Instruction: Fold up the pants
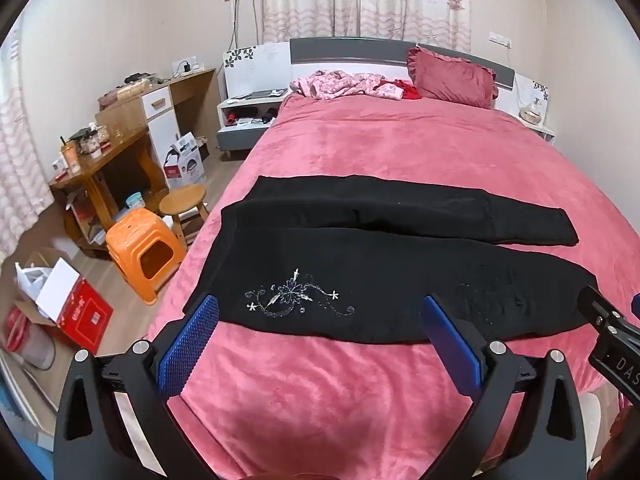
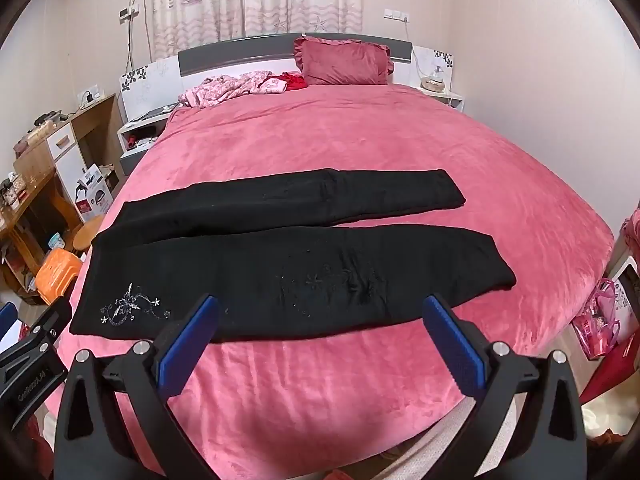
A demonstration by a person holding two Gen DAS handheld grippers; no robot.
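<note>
Black pants [image 1: 380, 256] [image 2: 280, 256] lie flat across the pink bed [image 1: 400, 144] [image 2: 340, 140], waist at the left, both legs stretched to the right. A silver floral embroidery [image 1: 296, 298] [image 2: 132, 308] marks the near leg by the waist. My left gripper [image 1: 320, 312] hovers open above the near edge of the pants, close to the embroidery, with nothing between its blue pads [image 1: 192, 344]. My right gripper [image 2: 320, 312] hangs open over the middle of the near leg, empty. Each gripper's black body shows at the edge of the other's view.
A dark pink pillow [image 1: 452, 76] and crumpled pink clothes [image 1: 344, 84] lie at the headboard. Left of the bed stand an orange stool [image 1: 144, 252], a round wooden stool [image 1: 184, 200], a cluttered desk [image 1: 100, 156] and boxes. A pink bag [image 2: 600, 316] sits at the right.
</note>
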